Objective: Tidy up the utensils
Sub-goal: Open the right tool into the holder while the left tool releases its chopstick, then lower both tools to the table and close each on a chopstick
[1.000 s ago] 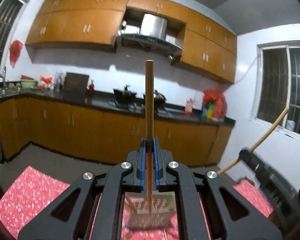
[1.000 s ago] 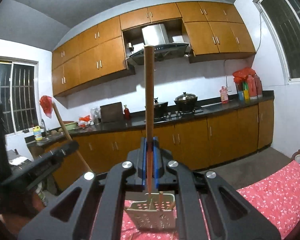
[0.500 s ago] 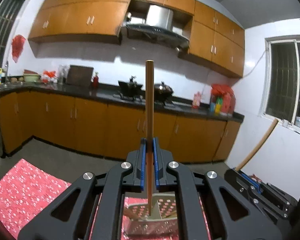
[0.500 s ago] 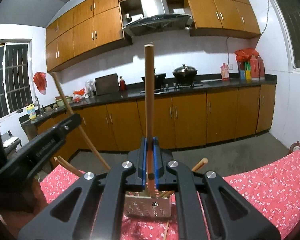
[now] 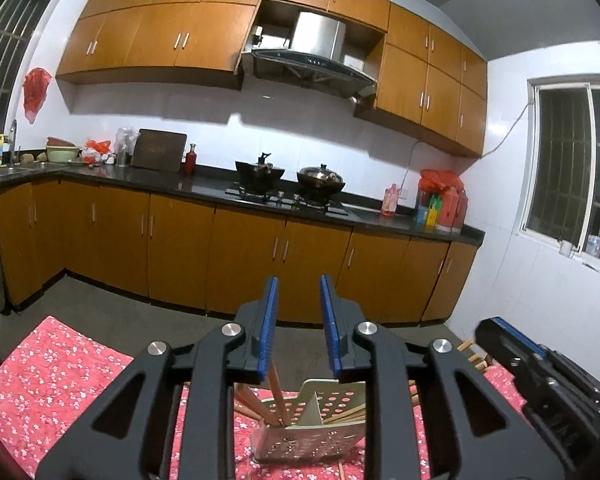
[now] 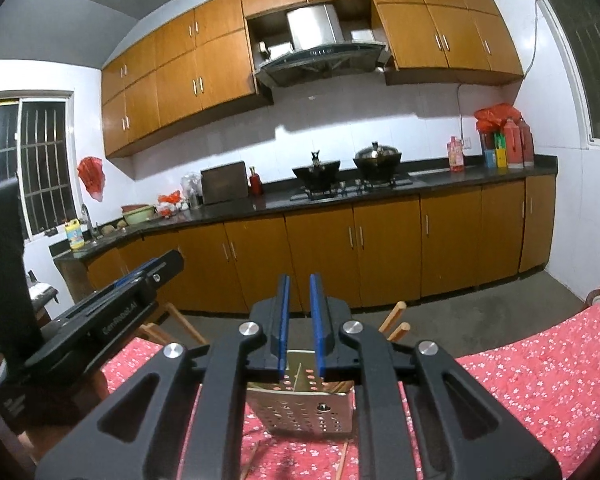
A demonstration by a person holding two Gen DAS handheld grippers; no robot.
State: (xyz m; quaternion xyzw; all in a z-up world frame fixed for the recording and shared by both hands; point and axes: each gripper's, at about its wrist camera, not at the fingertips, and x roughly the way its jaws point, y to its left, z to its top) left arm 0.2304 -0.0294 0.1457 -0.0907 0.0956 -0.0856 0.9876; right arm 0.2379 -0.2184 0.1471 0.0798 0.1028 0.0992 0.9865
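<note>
The left gripper hangs above a perforated metal holder that stands on a red flowered tablecloth. Its blue-padded jaws are spread apart and grasp nothing. Several wooden chopsticks stand slanted inside the holder, leaning against its inner divider and walls. At the right edge of the left wrist view the other gripper's black body appears, with chopstick tips just beside it.

The right gripper also hovers over the holder, its jaws parted with a narrower gap and nothing between them. In the right wrist view two chopstick ends stick up to the right of the jaws, and more sticks slant out to the left near the left gripper's body. Thin sticks lie flat on the tablecloth in front of the holder, partly hidden by the gripper frame.

Behind the table runs a dark counter on orange cabinets, with two pots on the stove, a range hood above, a cutting board leaning on the wall and red bottles at the far end
</note>
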